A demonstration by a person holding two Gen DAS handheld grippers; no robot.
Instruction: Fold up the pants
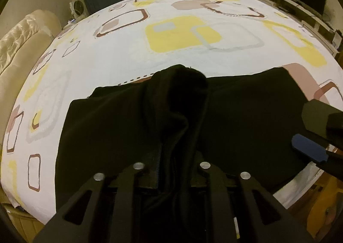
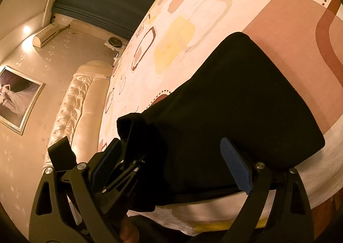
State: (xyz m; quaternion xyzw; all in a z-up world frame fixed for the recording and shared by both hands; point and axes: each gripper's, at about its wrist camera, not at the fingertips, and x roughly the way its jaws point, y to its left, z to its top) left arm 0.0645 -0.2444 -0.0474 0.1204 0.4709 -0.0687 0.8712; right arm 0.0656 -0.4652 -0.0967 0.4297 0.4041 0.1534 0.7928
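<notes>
Dim, warm indoor light tints both views, the right wrist view more orange. In it two ceiling spotlights (image 2: 26,29) glare above the air conditioner (image 2: 48,34). The black pants (image 1: 133,122) swallow detail, their folds barely readable. Fisheye distortion bows the bedsheet (image 1: 193,34) into a dome, and dark vignetting rounds every corner. Edges near the headboard (image 1: 19,47) look soft.

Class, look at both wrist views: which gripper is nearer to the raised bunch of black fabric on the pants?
Left. The left gripper is shut on the pants right below that bunch; the right gripper is open, off to its right.
</notes>
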